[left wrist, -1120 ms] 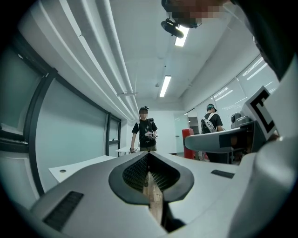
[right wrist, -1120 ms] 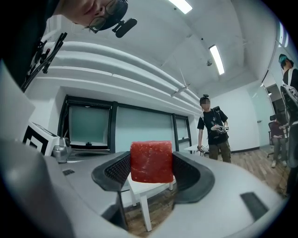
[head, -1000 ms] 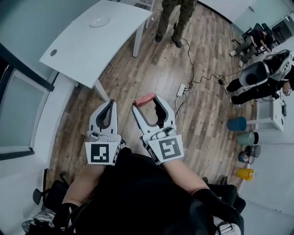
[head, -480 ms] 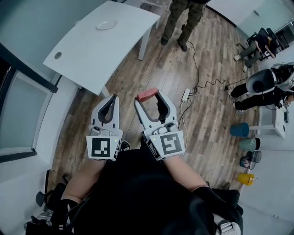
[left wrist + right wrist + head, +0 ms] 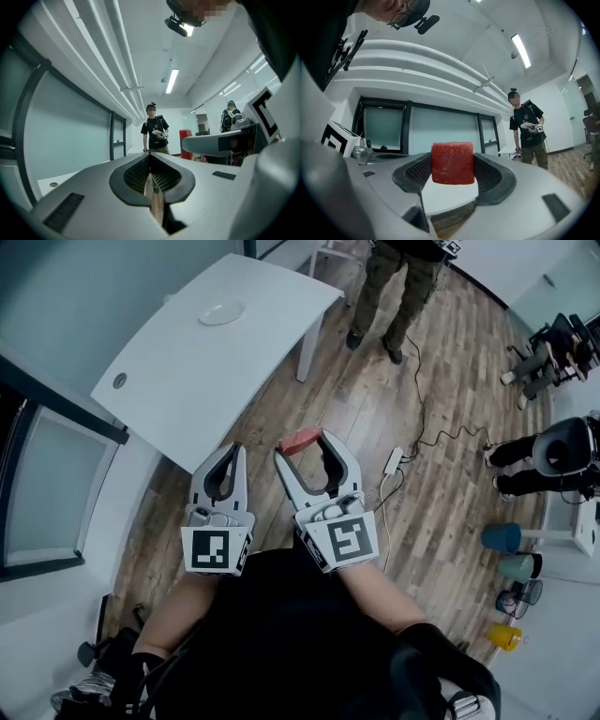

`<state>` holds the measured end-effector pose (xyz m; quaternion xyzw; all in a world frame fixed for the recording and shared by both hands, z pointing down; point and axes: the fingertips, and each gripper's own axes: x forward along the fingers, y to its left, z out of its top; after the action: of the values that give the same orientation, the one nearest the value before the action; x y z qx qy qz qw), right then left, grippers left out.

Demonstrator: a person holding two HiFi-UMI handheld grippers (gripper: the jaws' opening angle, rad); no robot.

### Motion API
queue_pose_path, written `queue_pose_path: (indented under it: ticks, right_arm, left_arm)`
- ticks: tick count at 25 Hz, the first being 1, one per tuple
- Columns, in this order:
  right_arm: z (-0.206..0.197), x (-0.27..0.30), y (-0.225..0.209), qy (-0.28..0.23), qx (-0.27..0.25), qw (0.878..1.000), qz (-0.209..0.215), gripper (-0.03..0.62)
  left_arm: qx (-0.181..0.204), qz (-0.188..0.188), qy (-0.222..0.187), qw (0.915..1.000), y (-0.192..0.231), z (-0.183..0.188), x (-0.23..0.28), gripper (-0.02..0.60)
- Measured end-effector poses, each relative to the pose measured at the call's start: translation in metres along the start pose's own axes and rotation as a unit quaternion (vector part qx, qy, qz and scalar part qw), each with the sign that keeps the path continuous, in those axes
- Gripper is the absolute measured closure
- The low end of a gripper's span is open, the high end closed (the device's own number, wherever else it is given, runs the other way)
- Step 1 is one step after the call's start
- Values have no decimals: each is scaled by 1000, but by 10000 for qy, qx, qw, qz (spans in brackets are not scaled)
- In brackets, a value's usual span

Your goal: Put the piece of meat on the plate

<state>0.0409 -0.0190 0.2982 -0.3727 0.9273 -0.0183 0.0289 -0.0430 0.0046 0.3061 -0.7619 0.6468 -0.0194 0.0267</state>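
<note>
Right gripper (image 5: 302, 447): jaws partly open, clamped on the meat (image 5: 298, 440). The red block sits between the pads near the tips, held by its two sides.
Left gripper (image 5: 235, 452): jaws together, only a thin slit between them, nothing in it. Held level just beside the right one, at its 9 o'clock.
Meat, position: in the air over the wood floor (image 5: 375, 418), off the table (image 5: 178, 381). In the right gripper view its top and bottom stick out past the pads and the front face is square-on and flat.
Plate (image 5: 221, 312): white, empty, on the far part of the table, at about 11 o'clock from the grippers and well apart from them.
Table: white top, near corner at about 10 o'clock from the left gripper. A small round fitting is set in it nearer that corner; otherwise only the plate is on it.
Bystander (image 5: 396, 292): stands on the floor at 1 o'clock, beyond the table's right end, off the line from meat to plate.
Cable (image 5: 412, 418): runs over the floor at 2 o'clock, off that line too.
Done (judged): meat picked up and held firmly.
Left (judged): carry it toward 11 o'clock over the table, stop above the plate, lower, open the jaws.
Progress (judged): roughly halfway; the placing has not begun.
Risk (judged): small contact area on a soft block, so it might slip if tilted.
</note>
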Motion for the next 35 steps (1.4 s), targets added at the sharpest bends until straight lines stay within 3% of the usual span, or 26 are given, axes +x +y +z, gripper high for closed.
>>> queue_pose_path:
  ticks: [8, 16, 25, 35]
  right_arm:
    - [16, 61, -94, -38, -97, 9993, 371, 313]
    - [18, 88, -148, 11, 114, 9975, 693, 313]
    - [4, 109, -165, 125, 159, 9969, 761, 313]
    - [-10, 153, -176, 486, -1, 9954, 828, 313]
  left_arm:
    - [20, 253, -62, 9997, -13, 11, 112, 578]
    - [27, 626, 26, 9980, -23, 10, 171, 578]
    - [85, 697, 218, 9973, -14, 3, 188, 578]
    - [-206, 629, 369, 9971, 13, -21, 231, 578]
